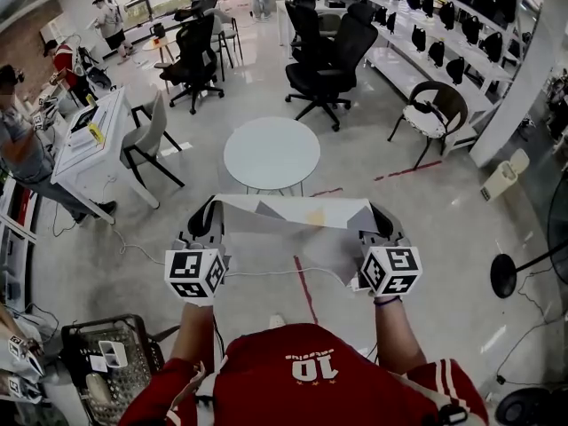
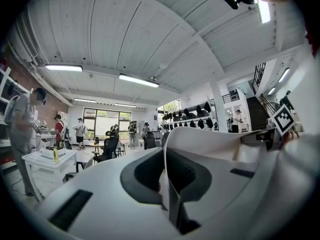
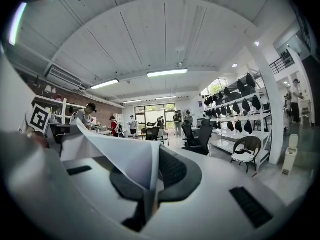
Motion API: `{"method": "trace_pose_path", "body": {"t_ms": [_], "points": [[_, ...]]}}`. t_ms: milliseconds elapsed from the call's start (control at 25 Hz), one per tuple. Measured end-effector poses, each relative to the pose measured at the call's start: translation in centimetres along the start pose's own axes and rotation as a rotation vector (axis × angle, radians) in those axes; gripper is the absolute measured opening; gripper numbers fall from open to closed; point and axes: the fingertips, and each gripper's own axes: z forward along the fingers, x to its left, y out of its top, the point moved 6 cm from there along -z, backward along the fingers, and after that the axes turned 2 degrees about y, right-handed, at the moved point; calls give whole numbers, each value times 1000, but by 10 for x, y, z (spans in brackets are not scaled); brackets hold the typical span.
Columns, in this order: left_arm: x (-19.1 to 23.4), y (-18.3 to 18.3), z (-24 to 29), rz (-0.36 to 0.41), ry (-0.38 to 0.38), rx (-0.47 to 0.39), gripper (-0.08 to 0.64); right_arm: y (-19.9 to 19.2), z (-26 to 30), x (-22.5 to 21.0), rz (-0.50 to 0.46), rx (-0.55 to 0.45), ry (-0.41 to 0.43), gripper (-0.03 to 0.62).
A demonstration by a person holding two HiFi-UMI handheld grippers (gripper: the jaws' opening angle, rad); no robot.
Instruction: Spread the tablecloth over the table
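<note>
Pinching the tablecloth (image 1: 293,213) from both ends. The left gripper (image 2: 169,184) is clamping its jaws tight on a white fold of the cloth edge. The right gripper (image 3: 148,186) is doing the same on the opposite corner, with cloth rising out of the closed pads. Both grippers are pointing level, side by side in front of the person.

The cloth is hanging stretched between them, its top edge fairly taut. The rest is drooping toward the floor and looking partly doubled on itself. It is in the air, touching no table.

The round white table (image 1: 271,153) is standing just ahead of the grippers with nothing lying on its top. Black office chairs (image 1: 333,56) are sitting beyond it.

Judging the step as carry and approach, since the spreading itself is not yet begun. The next move is probably calling for:
- both grippers travelling forward together over the tabletop
- keeping their spacing so the edge is not sagging
- getting the leading edge past the far rim
- lowering and letting the folded part open out
</note>
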Motion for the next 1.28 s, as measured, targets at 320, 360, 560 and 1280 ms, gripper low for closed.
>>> {"method": "trace_pose_path", "body": {"t_ms": [320,360,560,1280], "points": [[27,-2,15,-10,-21,-4,11,2,24,14,5,-4,-17,17],[29,-1,16,-8,-26,-6,11,3,26,15,5,-6,-22,17],[49,-1,23,-9,-44,-21,11,5,39,28,-1,-12,-38,17],[73,-12,66,-29,-31,-20,11,8,95,16,-26,6,-15,17]]}}
